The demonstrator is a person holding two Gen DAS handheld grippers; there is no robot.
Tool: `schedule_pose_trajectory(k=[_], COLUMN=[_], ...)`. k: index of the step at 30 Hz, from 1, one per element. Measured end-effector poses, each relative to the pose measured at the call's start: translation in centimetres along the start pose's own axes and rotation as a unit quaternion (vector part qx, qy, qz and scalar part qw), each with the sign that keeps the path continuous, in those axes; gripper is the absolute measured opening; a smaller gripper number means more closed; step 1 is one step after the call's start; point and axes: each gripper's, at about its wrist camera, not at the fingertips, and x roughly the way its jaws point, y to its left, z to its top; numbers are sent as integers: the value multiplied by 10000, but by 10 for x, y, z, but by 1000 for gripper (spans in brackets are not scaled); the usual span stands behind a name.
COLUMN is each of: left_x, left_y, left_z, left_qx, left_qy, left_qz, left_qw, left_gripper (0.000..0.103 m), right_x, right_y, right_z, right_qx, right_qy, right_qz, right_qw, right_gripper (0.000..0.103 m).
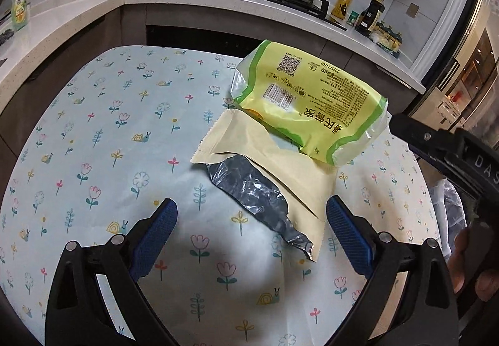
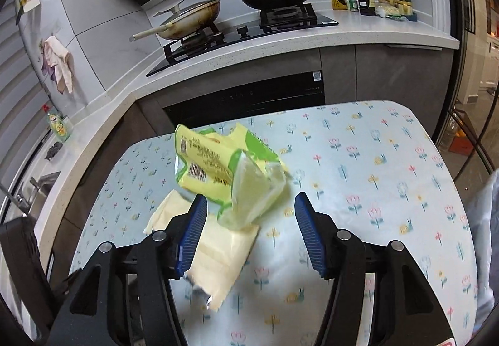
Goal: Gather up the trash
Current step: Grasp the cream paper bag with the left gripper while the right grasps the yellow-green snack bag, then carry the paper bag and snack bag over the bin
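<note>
Trash is lying on the flower-printed worktop (image 1: 93, 134) ahead of both grippers: a yellow-green snack wrapper (image 1: 315, 102) is resting on top of a torn beige pouch (image 1: 249, 143) whose silver foil lining (image 1: 252, 190) is spilling out at the ripped end. We are holding the left gripper (image 1: 251, 218) low over the worktop with its blue pads spread wide apart, and the torn end of the pouch is sitting between them without either pad pressing on it. We are keeping the right gripper (image 2: 251, 211) just to the right of the pile with its jaws apart too; the crumpled end of the wrapper is sitting in the gap, and the pouch is passing under its left pad (image 2: 191, 233). Neither gripper is clamped on anything.
</note>
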Motion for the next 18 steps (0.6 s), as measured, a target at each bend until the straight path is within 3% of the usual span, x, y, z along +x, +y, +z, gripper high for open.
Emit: schedule_pose_trajectory(k=[5,7,8,9,14,16,18], left_x=[21,30,35,40,51,50,47], left_y=[-5,-9,-10,-11,-18,-22,-28], left_z=[4,6,7,8,12,12,12], left_qx=[-32,-41,-61,-78,-38,54,158], left_qy=[104,159,196,238,318,338,325], left_qz=[-82,-107,-108,-128,-157,-251,-288], left_qw=[9999,9998,9997,9996,9994,9991,9989], left_gripper=[91,88,86,82,55,35,26], right_x=[23,29,34,36,31,24,15], right_y=[9,11,11,10,-1,-5,-11], right_z=[10,10,10,9,6,5,3], right_qx=[-258,-371,-409,-408,-286,-251,-193], right_qy=[86,113,178,226,187,138,69], right_qz=[-26,-48,-35,-8,30,25,13], right_qw=[9996,9992,9990,9989,9994,9996,9998], right_gripper=[57,48,36,25,20,20,19])
